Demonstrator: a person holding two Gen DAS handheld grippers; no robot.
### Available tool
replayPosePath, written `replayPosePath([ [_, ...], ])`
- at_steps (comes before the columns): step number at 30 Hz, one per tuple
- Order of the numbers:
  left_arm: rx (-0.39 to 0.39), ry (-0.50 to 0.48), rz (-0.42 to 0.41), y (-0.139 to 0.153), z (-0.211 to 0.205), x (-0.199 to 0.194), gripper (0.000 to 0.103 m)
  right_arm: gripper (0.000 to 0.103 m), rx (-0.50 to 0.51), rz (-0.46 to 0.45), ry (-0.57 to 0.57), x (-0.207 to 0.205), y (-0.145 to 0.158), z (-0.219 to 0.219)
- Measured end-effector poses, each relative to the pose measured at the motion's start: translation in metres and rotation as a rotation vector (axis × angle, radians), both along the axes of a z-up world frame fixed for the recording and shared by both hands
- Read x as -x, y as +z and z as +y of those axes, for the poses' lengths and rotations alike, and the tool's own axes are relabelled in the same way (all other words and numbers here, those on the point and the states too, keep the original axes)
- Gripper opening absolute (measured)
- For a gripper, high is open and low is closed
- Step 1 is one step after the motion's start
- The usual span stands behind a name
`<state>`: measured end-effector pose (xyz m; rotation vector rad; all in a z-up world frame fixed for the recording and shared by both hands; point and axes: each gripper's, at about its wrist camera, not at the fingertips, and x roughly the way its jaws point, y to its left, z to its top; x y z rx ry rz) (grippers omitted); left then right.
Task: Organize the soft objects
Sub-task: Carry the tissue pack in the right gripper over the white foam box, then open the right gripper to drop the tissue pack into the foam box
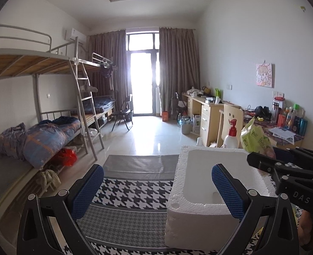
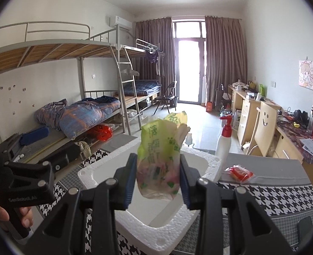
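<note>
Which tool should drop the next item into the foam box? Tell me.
Right. The right tool already grips the green packet directly above the foam box. The left tool is open and empty beside it.

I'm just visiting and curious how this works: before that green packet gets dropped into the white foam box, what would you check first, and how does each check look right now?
1. Right gripper has the green packet clamped between its pads: ok.
2. Packet is above the foam box opening: ok.
3. Box interior free of obstacles: ok, as far as visible.
4. Left gripper open, holding nothing and outside the box: ok.
5. White pump bottle upright beside the box, clear of the packet: ok.
6. Red packet still lies on the table, waiting: not ok.
</note>
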<state>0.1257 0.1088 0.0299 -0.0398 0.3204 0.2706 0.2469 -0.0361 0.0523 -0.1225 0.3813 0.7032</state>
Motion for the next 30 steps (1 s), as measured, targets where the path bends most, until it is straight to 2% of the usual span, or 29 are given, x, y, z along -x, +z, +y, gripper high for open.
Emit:
replayPosePath([
  [5,-0.002,0.017,-0.013,0.002,0.006,0.005,0.102,0.042,0.007,0.051,0.023,-0.008,-0.004,0.009],
  [11,0.038,0.027,-0.028,-0.001,0.019,0.009,0.102,0.042,0.032,0.085,0.023,-0.015,-0.012,0.022],
  [12,0.036,0.032,-0.026,-0.001,0.020,0.008,0.102,0.043,0.036,0.097,0.020,-0.017,-0.014,0.023],
  [15,0.035,0.036,-0.021,-0.003,0.022,0.008,0.102,0.060,0.047,0.138,0.022,-0.023,-0.020,0.029],
  [17,0.037,0.032,-0.016,-0.004,0.022,0.007,0.102,0.076,0.055,0.139,0.014,-0.024,-0.024,0.030],
  [18,0.034,0.031,-0.014,-0.004,0.022,0.007,0.102,0.078,0.057,0.137,0.012,-0.023,-0.025,0.031],
  [30,0.041,0.022,-0.002,-0.007,0.022,0.008,0.102,0.080,0.042,0.123,0.025,-0.014,-0.022,0.025],
])
